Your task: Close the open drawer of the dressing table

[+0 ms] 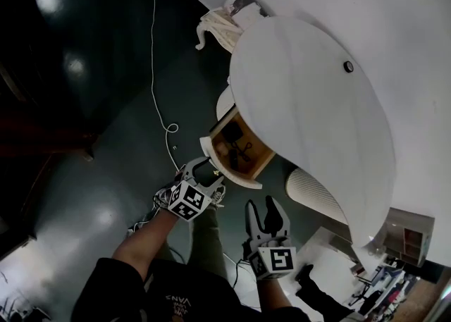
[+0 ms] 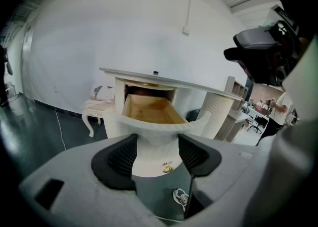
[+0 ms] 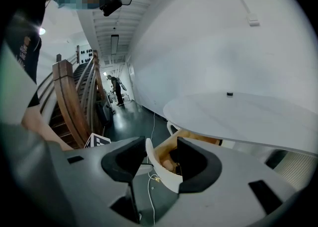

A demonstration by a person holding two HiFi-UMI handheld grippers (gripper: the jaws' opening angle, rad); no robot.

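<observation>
Both jaws stand apart and empty: left gripper [image 1: 204, 170] just before the drawer [image 1: 227, 175], right gripper [image 1: 261, 209] near it. The drawer juts open beneath the dressing table [image 1: 310, 102]. Approach step, I judge; next, push the drawer's front squarely inward.

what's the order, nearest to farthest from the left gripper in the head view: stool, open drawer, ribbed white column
From the left gripper:
1. open drawer, just ahead of the jaws
2. ribbed white column, off to the right under the tabletop
3. stool, far up by the wall
</observation>
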